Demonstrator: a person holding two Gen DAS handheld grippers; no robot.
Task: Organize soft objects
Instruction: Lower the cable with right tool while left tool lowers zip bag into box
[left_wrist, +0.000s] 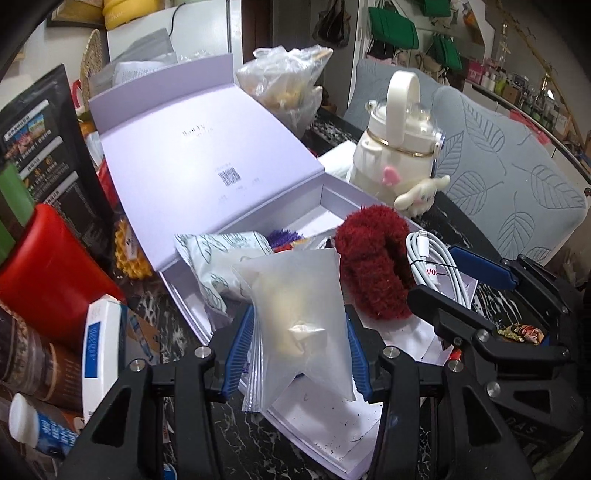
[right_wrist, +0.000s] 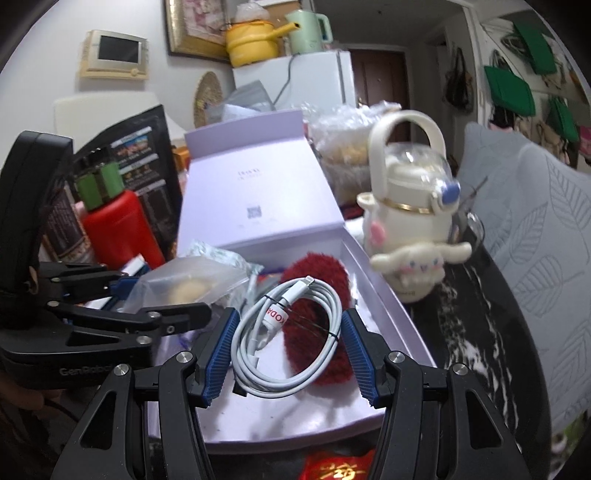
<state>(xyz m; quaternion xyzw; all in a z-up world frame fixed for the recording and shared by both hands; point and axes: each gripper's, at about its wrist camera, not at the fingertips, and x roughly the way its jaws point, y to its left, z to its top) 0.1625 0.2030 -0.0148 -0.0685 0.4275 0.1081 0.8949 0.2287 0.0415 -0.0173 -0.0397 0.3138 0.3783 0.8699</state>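
Fingers of the left gripper are pressed closed on a frosted zip bag, which is held tilted downward over the near left part of the open lavender box. A leaf-print pouch is seen just behind the bag, inside the box. A red fuzzy scrunchie lies in the box to the right of the bag. Blue-padded fingers of the right gripper are closed on a coiled white cable, held angled downward over the scrunchie. A cream bottle stands on the dark marbled surface right of the box.
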